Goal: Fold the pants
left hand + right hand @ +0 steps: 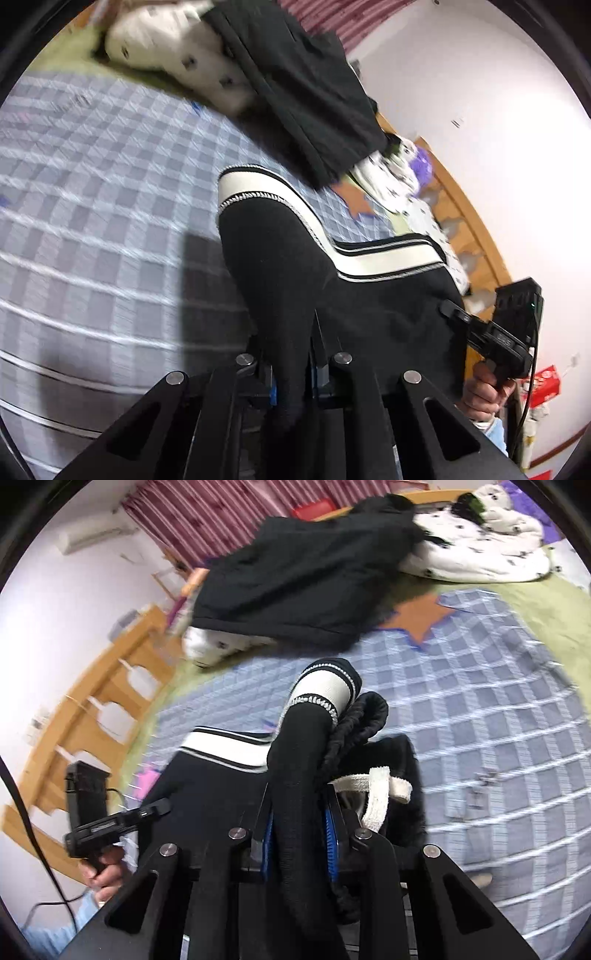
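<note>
– Left gripper (295,354): what's it doing?
– Clamped tight on black cloth of the pants (295,266), which hang above the checked blanket (92,184).
– And the right gripper (299,812)?
– Pinching the pants' bunched waistband, white drawstring (376,790) dangling just beside it, over that same blanket

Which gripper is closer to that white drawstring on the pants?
Right. The right gripper clamps the pants beside the white drawstring; the left gripper grips black fabric farther along the waistband.
</note>
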Motion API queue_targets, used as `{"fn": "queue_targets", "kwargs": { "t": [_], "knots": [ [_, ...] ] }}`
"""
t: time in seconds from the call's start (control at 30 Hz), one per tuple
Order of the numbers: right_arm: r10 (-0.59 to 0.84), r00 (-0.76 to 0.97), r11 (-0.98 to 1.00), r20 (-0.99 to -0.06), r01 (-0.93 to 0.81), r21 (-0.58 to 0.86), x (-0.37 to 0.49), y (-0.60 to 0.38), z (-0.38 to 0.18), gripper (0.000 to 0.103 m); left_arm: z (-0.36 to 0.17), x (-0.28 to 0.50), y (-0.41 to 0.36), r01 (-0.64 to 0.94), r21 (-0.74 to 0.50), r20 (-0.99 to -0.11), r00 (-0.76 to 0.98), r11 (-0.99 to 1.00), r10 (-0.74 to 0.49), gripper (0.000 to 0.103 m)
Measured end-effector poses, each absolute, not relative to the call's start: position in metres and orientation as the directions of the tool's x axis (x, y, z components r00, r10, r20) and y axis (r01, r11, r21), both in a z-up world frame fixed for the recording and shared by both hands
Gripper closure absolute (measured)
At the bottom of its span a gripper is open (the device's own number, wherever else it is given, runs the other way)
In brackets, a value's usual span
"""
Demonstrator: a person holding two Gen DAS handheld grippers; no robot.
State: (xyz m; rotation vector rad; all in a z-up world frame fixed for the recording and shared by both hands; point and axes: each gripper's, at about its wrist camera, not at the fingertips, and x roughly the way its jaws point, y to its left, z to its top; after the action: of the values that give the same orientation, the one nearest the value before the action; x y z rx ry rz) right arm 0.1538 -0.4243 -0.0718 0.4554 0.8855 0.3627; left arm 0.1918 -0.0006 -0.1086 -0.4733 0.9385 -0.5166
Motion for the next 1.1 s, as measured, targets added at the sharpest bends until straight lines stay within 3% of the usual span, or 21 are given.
{"fn": "queue_targets", "kwargs": {
  "t": [0.2, 0.3, 0.4, 0.47, 0.6, 0.67, 0.73, 0.8, 0.87, 0.93, 1.03, 1.1],
  "knots": [
    [0.621, 0.567, 0.746, -0.542, -0.214, 0.631, 0.172, -0.357, -0.092, 0.081, -0.108, 0.199, 0.077, 0.169, -0.481, -0.696, 0.523, 0.86, -0.492, 0.09],
    [0.542, 0.563, 0.813, -0.625, -0.163, 0.558, 0.182, -0.332, -0.136, 0.081, -0.152, 0.203, 0.078, 0.127, -0.392, -0.781, 0.477, 0.911, -0.403, 0.079],
    [0.469, 0.589, 0.861, -0.658, -0.138, 0.49, 0.178, -0.337, -0.16, 0.075, -0.166, 0.19, 0.08, 0.151, -0.381, -0.77, 0.494, 0.912, -0.404, 0.051],
    [0.424, 0.576, 0.89, -0.699, -0.123, 0.439, 0.176, -0.339, -0.152, 0.062, -0.155, 0.18, 0.083, 0.163, -0.356, -0.754, 0.532, 0.92, -0.386, 0.048],
    [0.3, 0.623, 0.953, -0.722, -0.158, 0.26, 0.176, -0.324, -0.113, 0.061, -0.126, 0.177, 0.082, 0.191, -0.254, -0.733, 0.601, 0.948, -0.318, 0.039],
    [0.306, 0.654, 0.95, -0.691, -0.168, 0.262, 0.188, -0.32, -0.1, 0.048, -0.112, 0.188, 0.077, 0.191, -0.233, -0.723, 0.622, 0.954, -0.301, 0.038],
    [0.312, 0.647, 0.948, -0.696, -0.161, 0.275, 0.211, -0.312, -0.105, 0.044, -0.104, 0.197, 0.073, 0.186, -0.222, -0.719, 0.632, 0.957, -0.289, 0.038],
    [0.268, 0.6, 0.962, -0.753, -0.119, 0.248, 0.238, -0.301, -0.123, 0.071, -0.097, 0.199, 0.071, 0.194, -0.208, -0.71, 0.644, 0.959, -0.285, 0.038],
    [0.266, 0.624, 0.963, -0.735, -0.137, 0.232, 0.242, -0.297, -0.123, 0.086, -0.09, 0.197, 0.07, 0.213, -0.193, -0.692, 0.662, 0.958, -0.287, 0.038],
    [0.302, 0.664, 0.952, -0.684, -0.17, 0.255, 0.233, -0.305, -0.115, 0.086, -0.088, 0.197, 0.064, 0.237, -0.181, -0.674, 0.677, 0.955, -0.295, 0.038],
    [0.22, 0.634, 0.975, -0.742, -0.136, 0.173, 0.236, -0.304, -0.137, 0.086, -0.092, 0.207, 0.051, 0.246, -0.148, -0.688, 0.67, 0.958, -0.279, 0.038],
    [0.205, 0.642, 0.979, -0.738, -0.142, 0.149, 0.237, -0.301, -0.129, 0.079, -0.093, 0.219, 0.035, 0.246, -0.119, -0.701, 0.666, 0.962, -0.257, 0.038]
  ]
}}
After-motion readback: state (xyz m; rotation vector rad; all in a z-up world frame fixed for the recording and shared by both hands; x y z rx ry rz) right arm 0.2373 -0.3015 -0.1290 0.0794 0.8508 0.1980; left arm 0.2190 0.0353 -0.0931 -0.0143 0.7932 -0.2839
